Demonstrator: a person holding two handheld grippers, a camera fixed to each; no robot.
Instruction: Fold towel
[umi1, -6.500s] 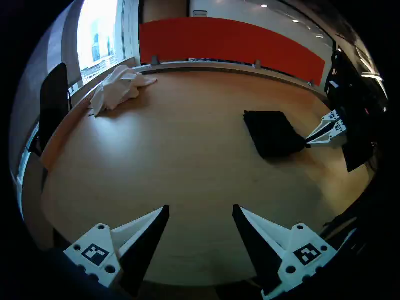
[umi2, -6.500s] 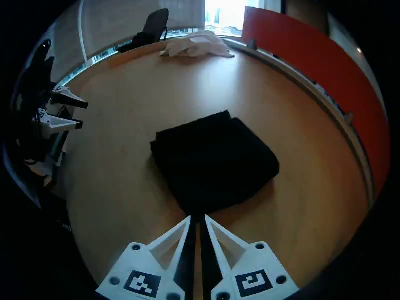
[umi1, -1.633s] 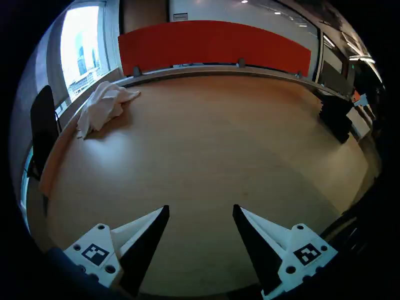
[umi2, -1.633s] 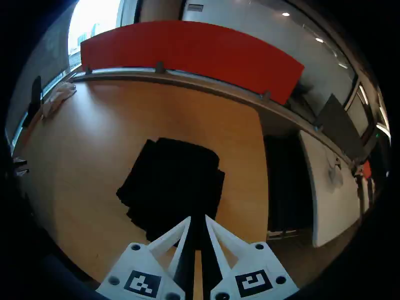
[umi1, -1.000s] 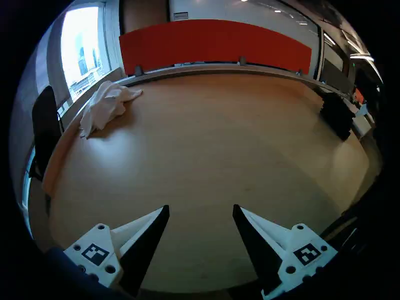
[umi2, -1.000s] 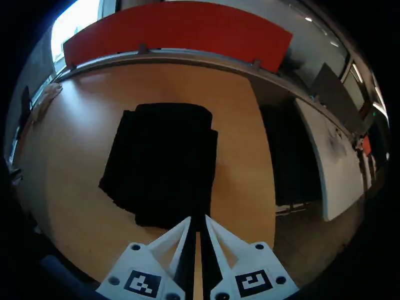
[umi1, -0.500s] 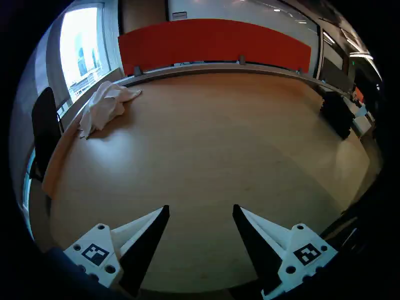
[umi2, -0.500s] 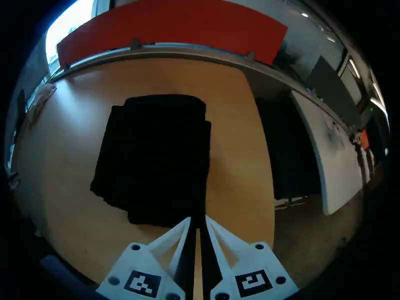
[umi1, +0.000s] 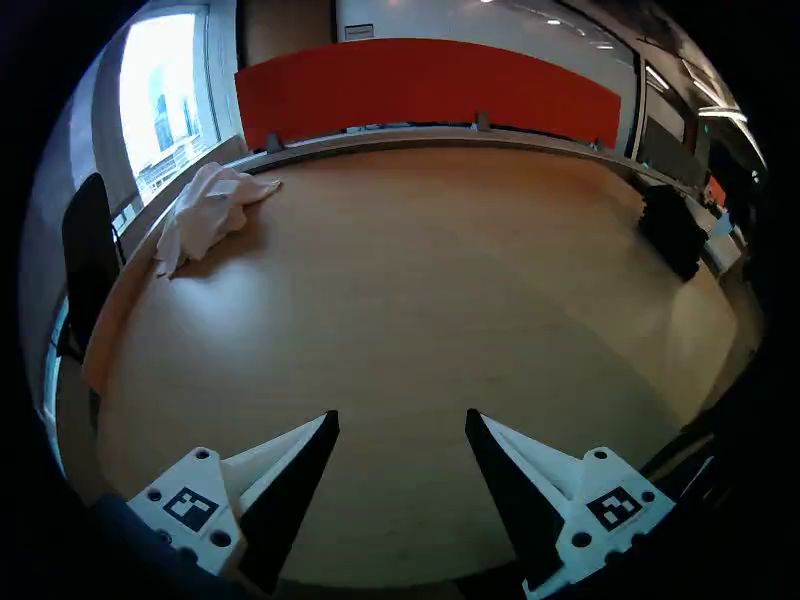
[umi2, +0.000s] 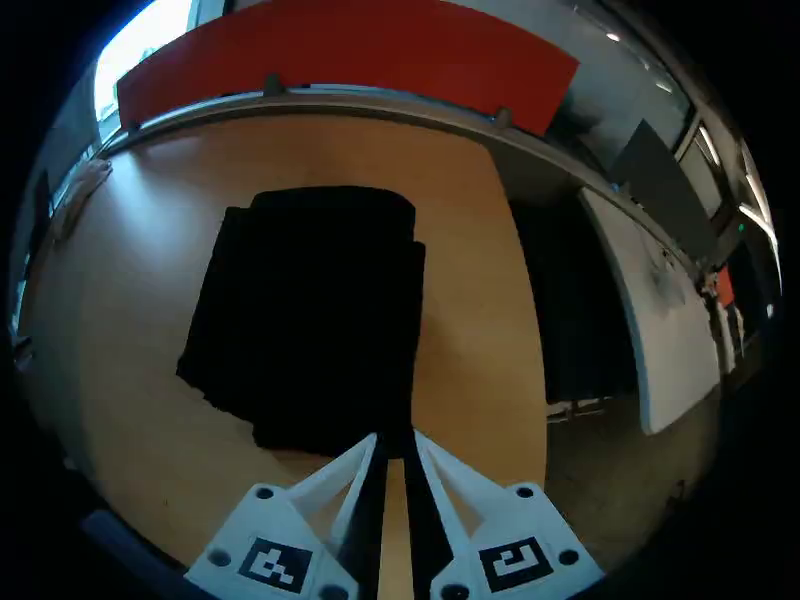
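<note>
Starting at the left of the left gripper view, a black chair (umi1: 88, 255) stood by a bright window (umi1: 160, 95). Next to them a pale cloth (umi1: 205, 205) lay bunched up on the far left part of the wood table (umi1: 400, 280). Couldn't tell if it was a towel or sth else. Down low, the left gripper (umi1: 400, 450) was wide open w/ nothing in it, over bare table. A red wall panel (umi1: 430, 85) ran along the back. Way over at the right rim, the black towel (umi1: 672, 230) was a small dark lump, well apart from that gripper.

In the right gripper view the black towel (umi2: 310, 310) lay folded flat, near the right edge of the table (umi2: 465, 260). The right gripper (umi2: 395, 465) had its fingers almost together, just a thin slit, w/ the tips at the towel's near edge.

What could go wrong, I think: a pull to the right could drag the towel off the table, bc the edge was so close. A quick tug could also open the folds, as the layers on the left side didn't line up.

Hard to see: the towel was so dark that its folds didn't show. Black pads met black cloth, so I couldn't tell if the right gripper pinched the towel or only touched it.
</note>
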